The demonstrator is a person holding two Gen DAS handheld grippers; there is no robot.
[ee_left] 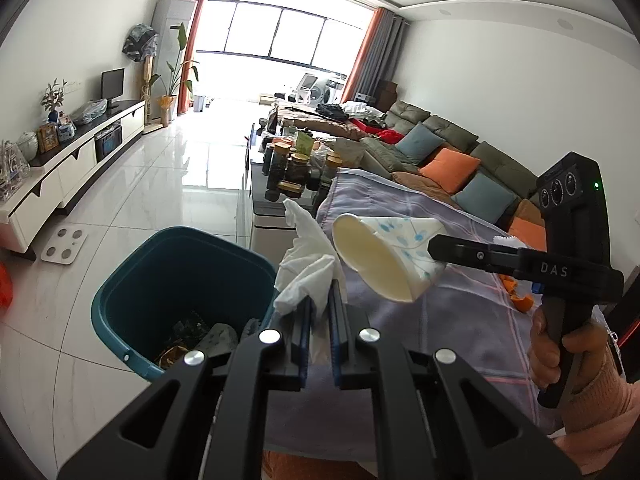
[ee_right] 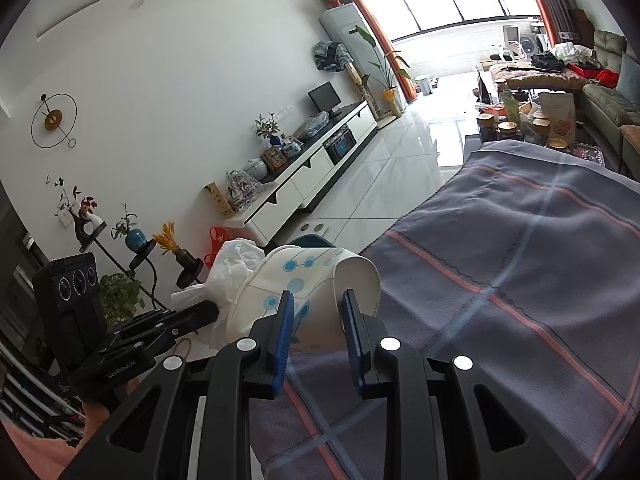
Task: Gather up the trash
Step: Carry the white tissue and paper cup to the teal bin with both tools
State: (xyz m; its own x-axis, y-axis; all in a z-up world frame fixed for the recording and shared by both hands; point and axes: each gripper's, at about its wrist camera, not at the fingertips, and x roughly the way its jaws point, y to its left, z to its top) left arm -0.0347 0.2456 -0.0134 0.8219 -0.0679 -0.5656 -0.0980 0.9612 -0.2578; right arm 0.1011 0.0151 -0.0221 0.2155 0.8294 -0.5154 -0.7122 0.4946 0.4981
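A bright living room stretches to a wide window, with white floor tiles, a low white TV cabinet (ee_left: pixel 80 156) along one wall and a green sofa (ee_left: pixel 448 140) along the other. I take the teal trash bin (ee_left: pixel 132 296) on the floor as my marker. It stands just beside the edge of a table under a grey-blue checked cloth (ee_left: pixel 452 320), and dark rubbish already lies in its bottom.

My left gripper (ee_left: pixel 319 304) points down at the bin's near rim, on the cloth side. Its jaws are pinched almost fully together on a crumpled white tissue (ee_left: pixel 308 264), which sticks up and out past my fingertips, hanging above the bin's rim nearest the table.

My right gripper (ee_right: pixel 316 312) is further from the bin, above the cloth. Its jaws stand partly apart, squeezing a white paper cup (ee_right: pixel 296 284) with a blue dot pattern. My blue pads (ee_right: pixel 285 320) press its crushed base from both sides, and its open mouth is tipped sideways toward the bin. In the left wrist view the cup (ee_left: pixel 384 260) sits just beside the tissue, on the side away from the bin, close but not clearly touching.

Beyond the cup, well away from the bin, orange peel (ee_left: pixel 520 300) lies on the cloth.
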